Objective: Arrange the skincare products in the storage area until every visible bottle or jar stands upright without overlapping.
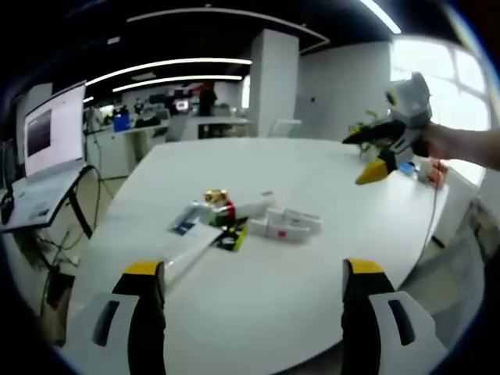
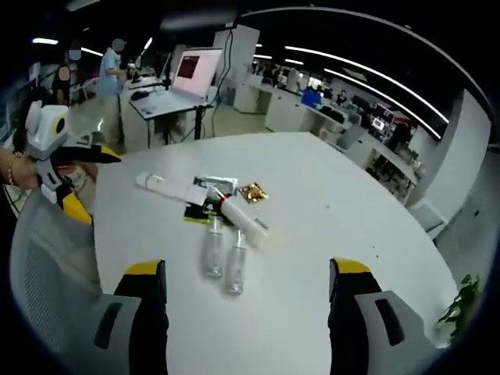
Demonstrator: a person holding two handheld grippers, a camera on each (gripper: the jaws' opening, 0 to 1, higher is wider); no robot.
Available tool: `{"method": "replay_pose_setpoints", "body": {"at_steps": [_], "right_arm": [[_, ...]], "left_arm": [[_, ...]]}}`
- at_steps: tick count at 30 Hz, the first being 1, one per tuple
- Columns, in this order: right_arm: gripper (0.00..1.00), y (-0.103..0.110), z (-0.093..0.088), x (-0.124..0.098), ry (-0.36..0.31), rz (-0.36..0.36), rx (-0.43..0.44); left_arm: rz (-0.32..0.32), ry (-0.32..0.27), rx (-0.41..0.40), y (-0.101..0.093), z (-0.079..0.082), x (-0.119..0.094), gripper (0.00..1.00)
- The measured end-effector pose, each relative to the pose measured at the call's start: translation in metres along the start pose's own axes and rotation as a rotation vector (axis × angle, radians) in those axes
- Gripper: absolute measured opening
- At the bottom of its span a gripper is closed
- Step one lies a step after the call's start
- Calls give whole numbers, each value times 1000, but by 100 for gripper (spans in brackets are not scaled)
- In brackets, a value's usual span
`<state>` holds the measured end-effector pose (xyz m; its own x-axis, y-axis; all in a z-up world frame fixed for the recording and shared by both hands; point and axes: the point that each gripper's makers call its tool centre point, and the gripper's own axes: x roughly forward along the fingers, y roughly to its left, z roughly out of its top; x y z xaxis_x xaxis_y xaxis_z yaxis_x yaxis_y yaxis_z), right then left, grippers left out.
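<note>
— Where are we? We see an open office with long ceiling lights, and a white round table [image 1: 312, 180] in front of us. A laptop [image 2: 181, 82] stands on a desk behind it.

— And the products?
— They lie in one small heap near the middle of the table. In the right gripper view we see two clear bottles [image 2: 224, 254] lying side by side, and a white tube [image 2: 238, 216] lying just beyond them, touching a gold jar [image 2: 252, 192]. Flat packets [image 2: 205, 187] are under and beside them. None of them stands upright.

— What about our tools?
— The left gripper [image 1: 250, 293] has its jaws wide apart and holds nothing. The right gripper [image 2: 246, 289] is the same, spread and empty. Both hang above the table, apart from the heap. In the left gripper view the right gripper comes in from the right, held by a hand [image 1: 441, 141].
</note>
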<state>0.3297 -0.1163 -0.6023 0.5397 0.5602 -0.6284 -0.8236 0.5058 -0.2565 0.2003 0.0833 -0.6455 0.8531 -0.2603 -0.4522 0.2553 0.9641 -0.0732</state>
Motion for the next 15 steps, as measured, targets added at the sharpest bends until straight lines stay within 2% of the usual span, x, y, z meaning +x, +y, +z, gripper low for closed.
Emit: {"method": "replay_pose_setpoints", "body": {"at_steps": [7, 10, 15], "right_arm": [[84, -10, 11, 10, 25, 41, -77], [83, -16, 10, 17, 49, 66, -117], [83, -15, 15, 27, 73, 103, -168]], "left_arm": [[6, -6, -9, 2, 1, -1, 86], [11, -1, -7, 3, 1, -1, 86], [20, -3, -4, 5, 1, -2, 86]]}}
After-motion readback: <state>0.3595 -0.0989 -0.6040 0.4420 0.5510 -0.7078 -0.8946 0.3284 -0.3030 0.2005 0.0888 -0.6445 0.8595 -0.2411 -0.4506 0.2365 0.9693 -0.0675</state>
